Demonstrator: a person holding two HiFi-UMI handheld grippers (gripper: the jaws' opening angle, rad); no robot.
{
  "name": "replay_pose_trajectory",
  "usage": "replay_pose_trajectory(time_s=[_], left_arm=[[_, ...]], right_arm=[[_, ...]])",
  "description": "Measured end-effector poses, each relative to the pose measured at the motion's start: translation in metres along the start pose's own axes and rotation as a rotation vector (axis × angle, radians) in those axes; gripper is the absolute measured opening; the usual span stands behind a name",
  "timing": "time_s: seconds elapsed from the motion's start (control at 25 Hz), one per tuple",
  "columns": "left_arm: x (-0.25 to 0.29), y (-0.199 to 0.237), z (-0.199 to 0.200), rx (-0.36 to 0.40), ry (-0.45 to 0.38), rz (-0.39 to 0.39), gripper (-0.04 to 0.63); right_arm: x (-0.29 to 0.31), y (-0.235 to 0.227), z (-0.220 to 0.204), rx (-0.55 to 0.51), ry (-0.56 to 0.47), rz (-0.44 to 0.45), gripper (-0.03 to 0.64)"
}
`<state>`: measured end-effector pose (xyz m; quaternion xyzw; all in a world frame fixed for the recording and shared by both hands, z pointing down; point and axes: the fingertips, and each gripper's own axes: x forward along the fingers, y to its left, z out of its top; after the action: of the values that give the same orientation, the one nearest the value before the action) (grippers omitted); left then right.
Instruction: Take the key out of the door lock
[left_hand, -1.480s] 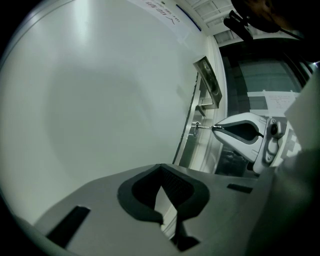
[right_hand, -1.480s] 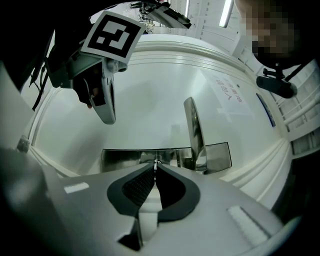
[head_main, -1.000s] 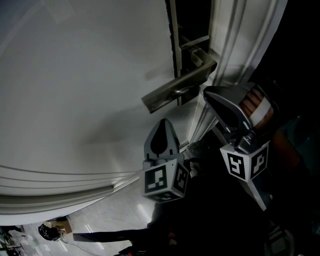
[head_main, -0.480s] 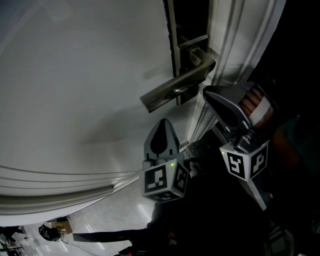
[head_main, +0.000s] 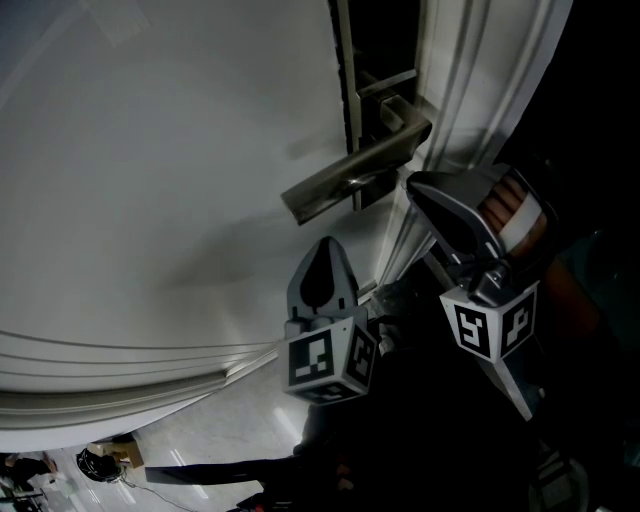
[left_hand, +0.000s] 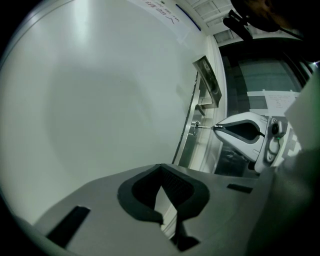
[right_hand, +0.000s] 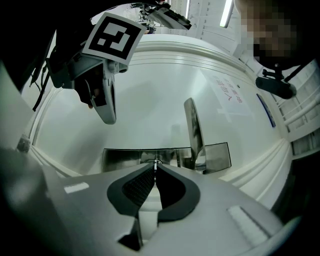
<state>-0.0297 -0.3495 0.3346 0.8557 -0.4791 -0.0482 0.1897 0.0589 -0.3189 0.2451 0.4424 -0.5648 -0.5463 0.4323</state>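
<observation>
**Right gripper view.** My right gripper (right_hand: 156, 170) has its jaws pressed together on the small, thin silver key (right_hand: 156, 163). The key shows edge-on as a bright sliver at frame centre. It sits in the rectangular brushed-metal lock plate (right_hand: 125, 157), and my jaws cover the keyhole itself. The metal lever handle (right_hand: 192, 130) rises just right of centre against the white panelled door (right_hand: 150, 95). My left gripper (right_hand: 109, 119), under its black-and-white marker cube (right_hand: 115, 35), hangs at upper left, apart from the lock.

**Left gripper view.** My left gripper (left_hand: 161, 166) is closed tip to tip with nothing between the pads. At centre right, the key's shank (left_hand: 204, 126) bridges the door edge and the tip of my right gripper (left_hand: 215, 128). The key's head is hidden inside that pinch.

**Head view.** My right gripper (head_main: 413, 184) reaches under the lever handle (head_main: 355, 180) at upper centre, and handle and tip conceal the key. My left gripper (head_main: 325, 245) stands below the handle at frame centre. The lower right of the frame is too dark to read.
</observation>
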Motion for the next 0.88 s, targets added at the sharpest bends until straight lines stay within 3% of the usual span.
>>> replay_pose_trajectory(time_s=[0.88], left_arm=[[0.0004, -0.0002, -0.0027, -0.004, 0.002, -0.001, 0.0]], right_arm=[[-0.0015, 0.0016, -0.0015, -0.004, 0.003, -0.001, 0.012]])
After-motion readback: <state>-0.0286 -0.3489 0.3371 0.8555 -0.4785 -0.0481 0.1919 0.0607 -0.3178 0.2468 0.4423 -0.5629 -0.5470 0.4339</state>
